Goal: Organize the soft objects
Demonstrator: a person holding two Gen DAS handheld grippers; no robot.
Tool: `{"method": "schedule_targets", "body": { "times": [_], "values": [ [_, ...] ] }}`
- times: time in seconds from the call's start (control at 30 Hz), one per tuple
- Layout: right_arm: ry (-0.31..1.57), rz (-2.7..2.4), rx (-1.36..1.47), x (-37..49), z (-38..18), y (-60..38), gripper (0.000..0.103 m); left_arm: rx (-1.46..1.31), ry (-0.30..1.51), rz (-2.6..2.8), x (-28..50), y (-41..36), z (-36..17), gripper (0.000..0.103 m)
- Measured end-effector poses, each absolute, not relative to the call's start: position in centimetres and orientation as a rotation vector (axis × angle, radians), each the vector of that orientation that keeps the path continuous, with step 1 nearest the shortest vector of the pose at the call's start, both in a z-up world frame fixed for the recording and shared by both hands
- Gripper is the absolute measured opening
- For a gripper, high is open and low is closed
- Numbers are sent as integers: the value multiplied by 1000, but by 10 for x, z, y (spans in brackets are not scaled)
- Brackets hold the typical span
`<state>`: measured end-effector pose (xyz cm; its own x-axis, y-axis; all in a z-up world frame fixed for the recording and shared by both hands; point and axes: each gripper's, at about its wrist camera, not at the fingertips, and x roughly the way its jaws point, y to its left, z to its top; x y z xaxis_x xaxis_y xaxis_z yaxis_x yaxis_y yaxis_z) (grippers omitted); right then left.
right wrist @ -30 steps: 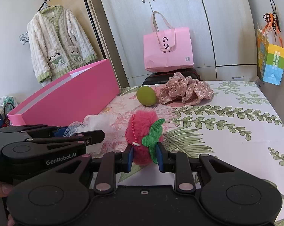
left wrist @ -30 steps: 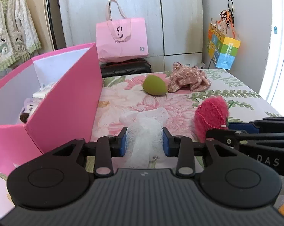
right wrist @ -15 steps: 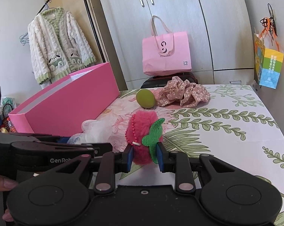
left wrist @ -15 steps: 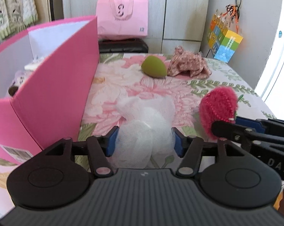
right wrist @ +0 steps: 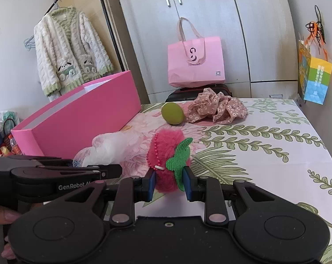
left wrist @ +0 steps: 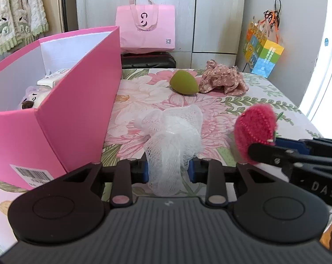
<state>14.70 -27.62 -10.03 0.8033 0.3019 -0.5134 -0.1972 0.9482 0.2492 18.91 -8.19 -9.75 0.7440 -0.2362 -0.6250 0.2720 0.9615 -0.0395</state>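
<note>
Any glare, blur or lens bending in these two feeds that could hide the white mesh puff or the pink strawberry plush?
Left wrist view: the far right edge is blown out by daylight, and the pink cardboard box looks bowed, but the white mesh bath puff is sharp. Right wrist view: even light, dark corners, curved wardrobe doors; the fuzzy pink strawberry plush is clear.

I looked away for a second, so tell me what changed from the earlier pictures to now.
The left gripper opened around the white mesh puff half a second ago and has clamped shut on it again, squeezing it narrow. The right gripper kept its grip on the pink plush strawberry. The pink box, green sponge and floral scrunchie stayed put.
</note>
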Motion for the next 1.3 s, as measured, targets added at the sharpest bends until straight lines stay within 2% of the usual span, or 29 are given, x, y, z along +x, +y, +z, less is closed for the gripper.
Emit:
{"method": "schedule_targets", "body": {
  "times": [0.57,0.97,1.3],
  "values": [
    [639,377,64,115,-75,-247,31,-2,735,-393,145,-42,-72,30],
    [680,513,34,91,-35,-225,31,-4,785,-510,111,9,-38,30],
    [629,665,-1,101,15,-179,31,-3,694,-401,110,71,13,30]
  ]
}}
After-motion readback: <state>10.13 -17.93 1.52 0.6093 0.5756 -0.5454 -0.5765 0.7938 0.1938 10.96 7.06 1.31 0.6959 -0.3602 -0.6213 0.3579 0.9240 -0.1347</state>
